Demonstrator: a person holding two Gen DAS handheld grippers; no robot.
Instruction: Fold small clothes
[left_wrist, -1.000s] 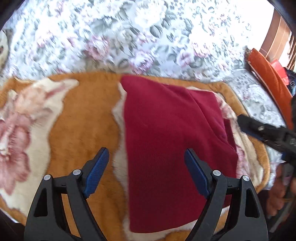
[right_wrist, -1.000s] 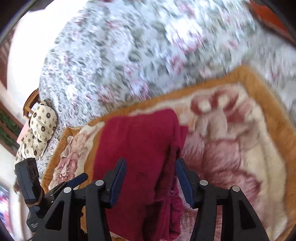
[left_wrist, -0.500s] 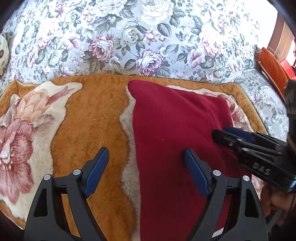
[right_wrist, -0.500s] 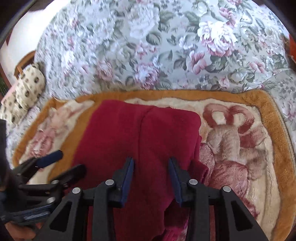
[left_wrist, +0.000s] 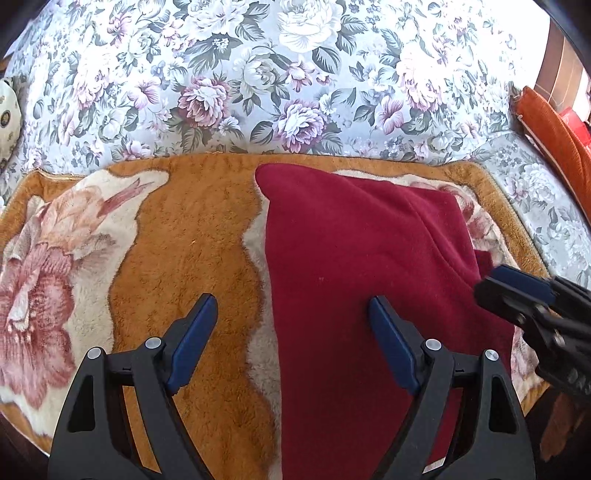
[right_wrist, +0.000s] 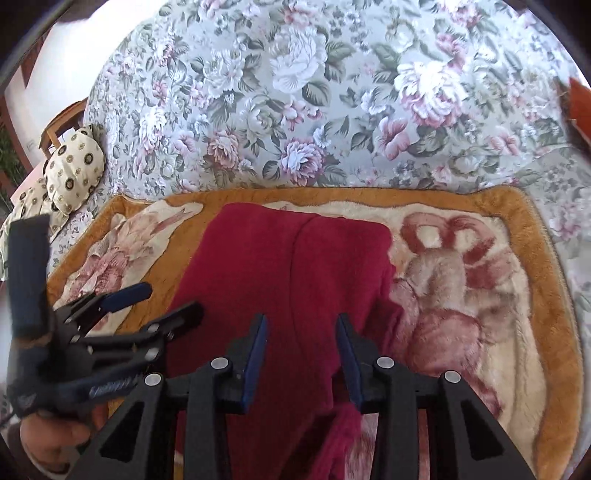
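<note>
we judge the fold to be partway through: the dark red fleece garment (left_wrist: 354, 266) already lies doubled lengthwise into a long narrow panel, with one raised fold line running down it in the right wrist view (right_wrist: 295, 280). what seems left is to tidy the loose layers at its right edge and fold it across its length into a small packet.

the garment rests on the plush orange and cream blanket with a pink rose pattern (left_wrist: 192, 236), which is spread over the grey floral bedspread (left_wrist: 280, 85). in the left wrist view it fills the frame from the centre out to five o'clock. its left edge is straight and clean. its right edge is less neat, and a bunched, dangling bit shows at six o'clock in the right wrist view (right_wrist: 343, 432).

our left gripper (left_wrist: 291, 343) stands wide apart, straddling the garment's left edge and clamping nothing. our right gripper (right_wrist: 301, 354) is narrower, its pads apart over the red cloth, and we see no fabric pinched between them.
</note>
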